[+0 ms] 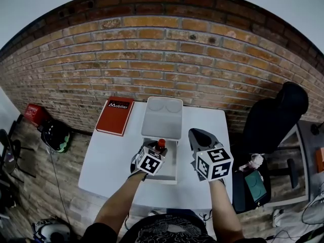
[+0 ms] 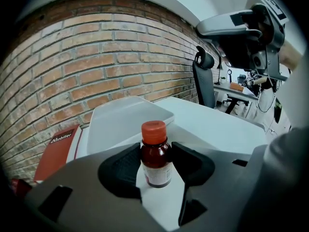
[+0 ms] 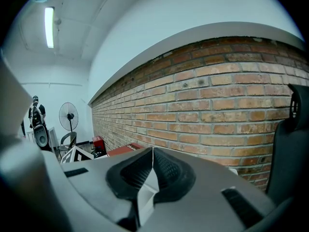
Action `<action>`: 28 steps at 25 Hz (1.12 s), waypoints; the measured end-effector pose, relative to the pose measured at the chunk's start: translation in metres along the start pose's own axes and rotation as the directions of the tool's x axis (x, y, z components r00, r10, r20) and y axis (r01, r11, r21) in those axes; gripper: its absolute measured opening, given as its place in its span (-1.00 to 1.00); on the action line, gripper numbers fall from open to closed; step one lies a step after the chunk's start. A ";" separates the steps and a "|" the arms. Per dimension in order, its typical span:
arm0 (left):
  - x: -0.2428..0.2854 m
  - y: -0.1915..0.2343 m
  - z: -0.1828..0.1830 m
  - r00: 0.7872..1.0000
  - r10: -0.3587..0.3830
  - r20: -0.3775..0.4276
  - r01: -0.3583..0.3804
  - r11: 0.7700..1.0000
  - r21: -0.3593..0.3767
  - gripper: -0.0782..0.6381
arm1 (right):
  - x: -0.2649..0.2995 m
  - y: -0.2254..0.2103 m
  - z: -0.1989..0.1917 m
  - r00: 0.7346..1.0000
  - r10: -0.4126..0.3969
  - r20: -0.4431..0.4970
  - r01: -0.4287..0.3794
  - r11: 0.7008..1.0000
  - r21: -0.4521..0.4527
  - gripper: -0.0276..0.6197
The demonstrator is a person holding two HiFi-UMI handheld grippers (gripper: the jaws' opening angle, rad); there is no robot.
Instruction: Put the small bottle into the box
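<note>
A small brown bottle with an orange cap and a white label stands upright between my left gripper's jaws, which are shut on its body. In the head view the same bottle shows its orange cap just beyond the left gripper, over the near end of the open white box. The box lid lies open toward the wall. My right gripper hovers to the right of the box, shut, with nothing between its jaws.
A red book lies at the table's far left. The white table stands against a brick wall. A black office chair is to the right, and bags sit on the floor at the left.
</note>
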State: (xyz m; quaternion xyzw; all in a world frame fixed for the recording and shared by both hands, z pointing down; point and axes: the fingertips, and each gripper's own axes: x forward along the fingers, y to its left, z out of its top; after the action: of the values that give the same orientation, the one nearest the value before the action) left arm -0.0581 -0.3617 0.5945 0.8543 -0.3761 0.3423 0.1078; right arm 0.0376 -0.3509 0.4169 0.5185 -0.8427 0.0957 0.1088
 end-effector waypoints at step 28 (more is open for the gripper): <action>-0.019 0.001 -0.014 0.999 0.039 -0.022 -0.038 0.999 0.035 -0.18 | 0.000 0.022 -0.005 0.999 0.034 -0.007 -0.034 0.999 -0.007 -0.85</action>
State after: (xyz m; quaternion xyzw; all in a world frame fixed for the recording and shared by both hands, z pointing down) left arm -0.0751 -0.3453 0.5924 0.8448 -0.3853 0.3601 0.0908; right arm 0.0179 -0.3397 0.4202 0.5034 -0.8513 0.0965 0.1121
